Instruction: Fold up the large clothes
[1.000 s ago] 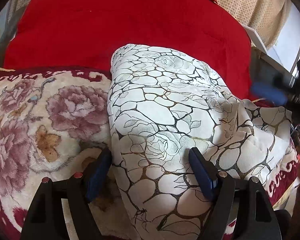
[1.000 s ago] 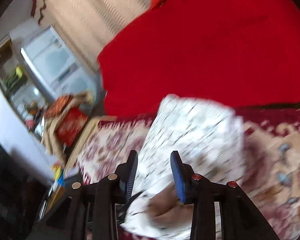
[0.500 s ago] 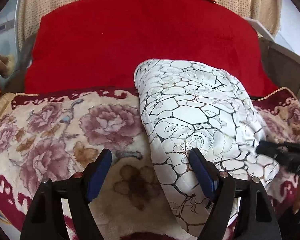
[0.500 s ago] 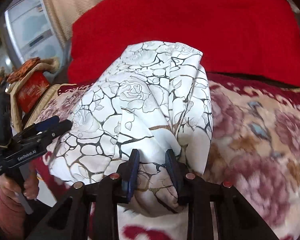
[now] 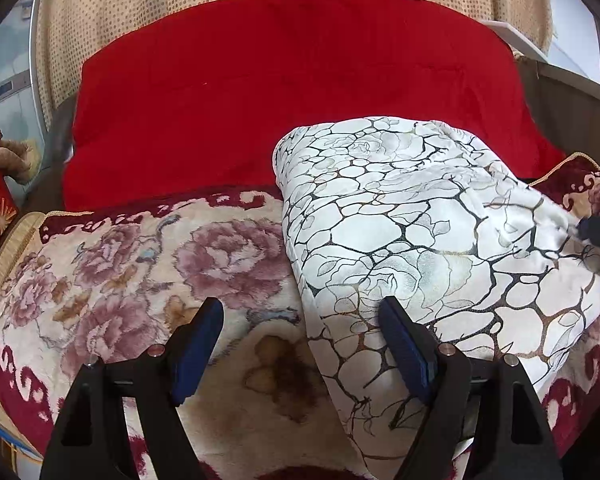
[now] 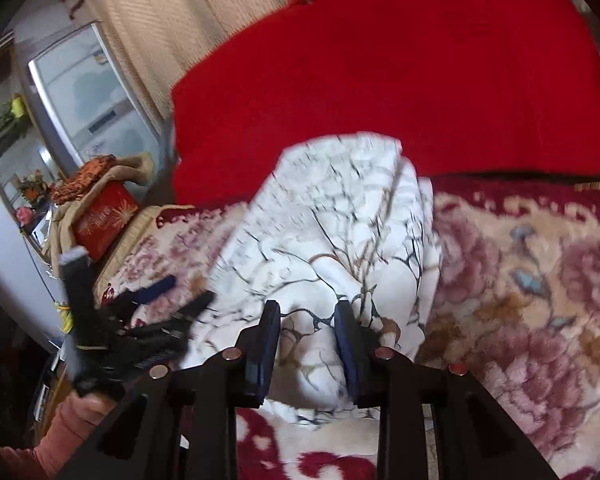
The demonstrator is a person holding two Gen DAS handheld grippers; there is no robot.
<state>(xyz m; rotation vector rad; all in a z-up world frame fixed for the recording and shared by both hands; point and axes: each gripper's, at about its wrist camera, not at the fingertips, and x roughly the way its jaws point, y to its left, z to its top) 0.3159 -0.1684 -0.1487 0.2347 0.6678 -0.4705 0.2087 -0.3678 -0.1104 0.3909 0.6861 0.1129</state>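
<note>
Left gripper agape over white garment edge, floral blanket.

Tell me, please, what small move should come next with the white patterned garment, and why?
Probably bring the open left gripper onto the near edge of the folded white patterned garment and close. Its jaws straddle that edge without pressing, while the right gripper pinches a bunched fold, its jaws having just opened slightly.

Each claw has black arms, blue pads and silver-red screws; the sleeve is salmon-pink.
</note>
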